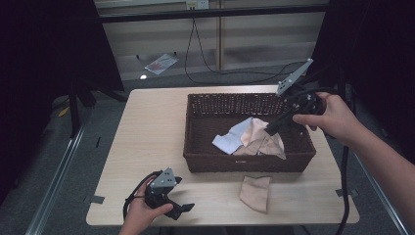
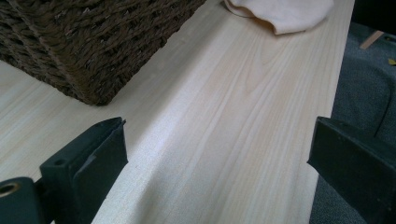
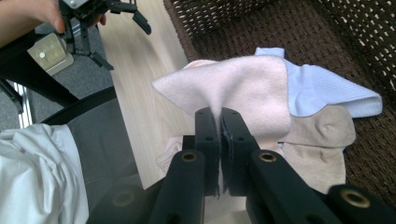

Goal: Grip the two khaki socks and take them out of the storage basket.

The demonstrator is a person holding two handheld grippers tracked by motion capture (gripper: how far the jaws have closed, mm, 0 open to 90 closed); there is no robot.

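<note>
A dark wicker basket (image 1: 244, 164) sits mid-table and holds a pale pink cloth (image 1: 254, 128), a light blue cloth (image 1: 229, 142) and a beige cloth (image 1: 271, 147). My right gripper (image 1: 271, 128) reaches into the basket from the right, shut on the pink cloth (image 3: 233, 86), which is pulled up into a peak at the jaw tips (image 3: 219, 114). The blue cloth (image 3: 327, 88) and beige cloth (image 3: 322, 144) lie beneath it. Another beige cloth (image 1: 255, 192) lies on the table in front of the basket. My left gripper (image 1: 182, 196) rests open near the table's front edge, nothing between its fingers (image 2: 88, 158).
The light wooden table (image 1: 147, 137) has bare room left of the basket. The basket's near corner (image 2: 84, 42) stands just ahead of my left gripper, the loose beige cloth (image 2: 280, 11) farther on. The table's front edge drops to grey floor (image 2: 364, 93). A cable trails from the right gripper.
</note>
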